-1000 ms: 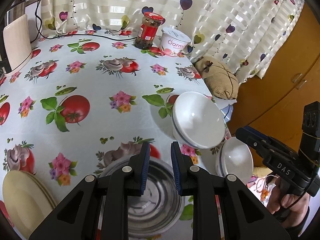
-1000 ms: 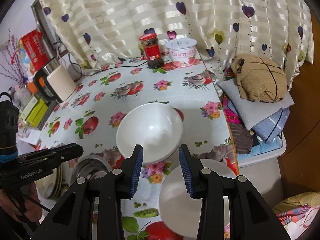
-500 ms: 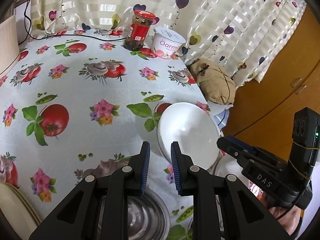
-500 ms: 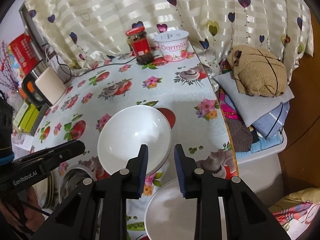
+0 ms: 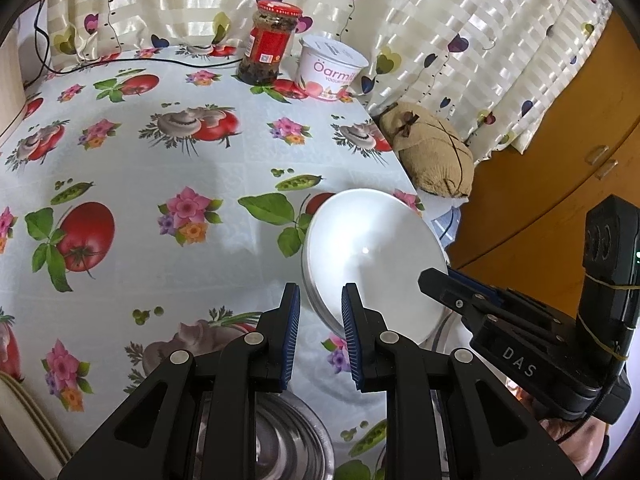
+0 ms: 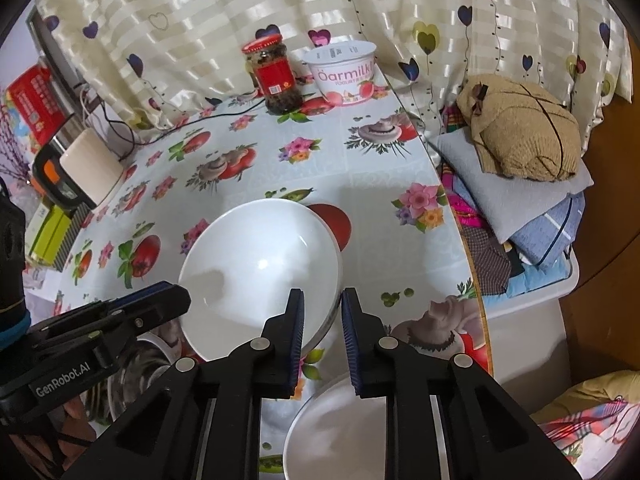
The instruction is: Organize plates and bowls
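A large white bowl (image 5: 376, 256) (image 6: 260, 264) is tilted up off the floral tablecloth. Both grippers grip its rim: my left gripper (image 5: 318, 328) on the near left edge, my right gripper (image 6: 322, 324) on the near right edge, jaws narrowed around it. A second white bowl (image 6: 344, 436) sits below the right gripper. A steel bowl (image 5: 292, 440) lies under the left gripper. Cream plates (image 5: 20, 420) are stacked at the lower left.
A red-lidded jar (image 5: 270, 42) and a yogurt tub (image 5: 330, 70) stand at the back by the curtain. The table's right edge (image 6: 460, 216) drops to folded clothes and a tan cushion (image 6: 524, 128). A kettle (image 6: 76, 172) stands at left.
Both grippers moved forward onto the large white bowl's rim. The right gripper's jaws narrowed around it. The bowl now stands tilted.
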Motion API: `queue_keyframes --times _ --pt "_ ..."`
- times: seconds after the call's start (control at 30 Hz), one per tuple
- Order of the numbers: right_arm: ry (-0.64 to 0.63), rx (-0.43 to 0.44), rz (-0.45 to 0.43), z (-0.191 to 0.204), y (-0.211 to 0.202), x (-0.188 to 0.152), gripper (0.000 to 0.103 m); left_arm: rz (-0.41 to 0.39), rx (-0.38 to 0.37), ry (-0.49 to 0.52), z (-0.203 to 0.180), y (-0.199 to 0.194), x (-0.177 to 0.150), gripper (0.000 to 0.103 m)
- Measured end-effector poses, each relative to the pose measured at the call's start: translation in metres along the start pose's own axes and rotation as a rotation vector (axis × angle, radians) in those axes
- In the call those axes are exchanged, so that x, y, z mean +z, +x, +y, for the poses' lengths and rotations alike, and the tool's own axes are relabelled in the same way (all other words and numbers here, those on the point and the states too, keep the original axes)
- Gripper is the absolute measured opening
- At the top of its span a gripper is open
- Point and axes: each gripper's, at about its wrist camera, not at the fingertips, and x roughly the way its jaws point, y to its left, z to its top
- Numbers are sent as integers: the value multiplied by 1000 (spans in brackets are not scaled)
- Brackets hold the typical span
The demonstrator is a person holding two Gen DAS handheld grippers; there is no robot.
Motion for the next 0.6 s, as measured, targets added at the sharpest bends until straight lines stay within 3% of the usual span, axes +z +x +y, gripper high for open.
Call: queue_keyframes --times 0.6 --pt "2 -7 11 -1 6 0 17 8 0 20 -1 6 -1 22"
